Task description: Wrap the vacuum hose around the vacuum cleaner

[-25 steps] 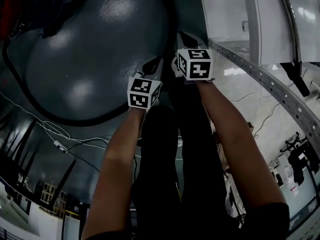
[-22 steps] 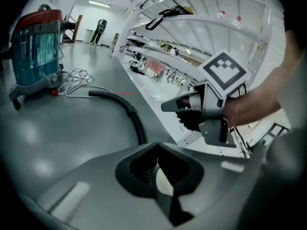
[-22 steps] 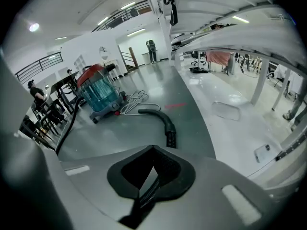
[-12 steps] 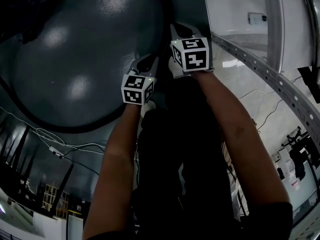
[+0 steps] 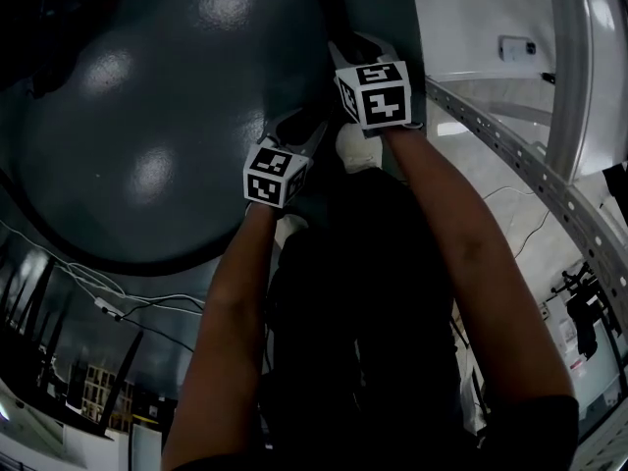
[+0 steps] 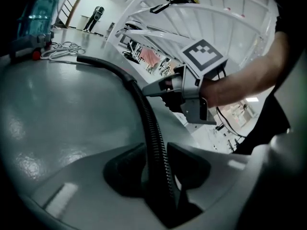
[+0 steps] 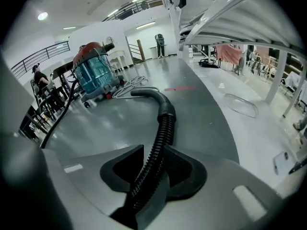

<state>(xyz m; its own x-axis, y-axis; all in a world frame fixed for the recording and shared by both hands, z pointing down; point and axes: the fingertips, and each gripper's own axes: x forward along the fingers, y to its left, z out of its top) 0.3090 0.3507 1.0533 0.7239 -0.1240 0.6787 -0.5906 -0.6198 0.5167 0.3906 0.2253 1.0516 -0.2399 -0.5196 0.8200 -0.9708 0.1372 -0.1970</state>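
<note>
Jaws of my left gripper (image 6: 156, 148) have just been opening and now stand apart. The black ribbed vacuum hose (image 6: 144, 102) runs loose between them, no longer pinched. My right gripper (image 7: 154, 150) is the same: its jaws have just been opening and stand apart, with the hose lying slantwise between them. It sits just ahead of my left gripper on the same stretch of hose.

From my jaws the hose's long axis runs away from me along the glossy grey floor (image 7: 206, 109), leaning a little right. It ends in a smooth black cuff (image 7: 160, 99) that bends left, toward the red-topped vacuum cleaner with a clear teal canister (image 7: 93, 75). That machine stands well apart from both grippers, off to the left.

Floor on both sides of the hose is open. Looped white cable (image 7: 130, 86) lies on the floor just beside the vacuum cleaner, between it and the cuff. To my right a white perforated metal rail (image 5: 510, 155) slants past, near my right arm. A person (image 7: 159, 44) stands far off in the background.
</note>
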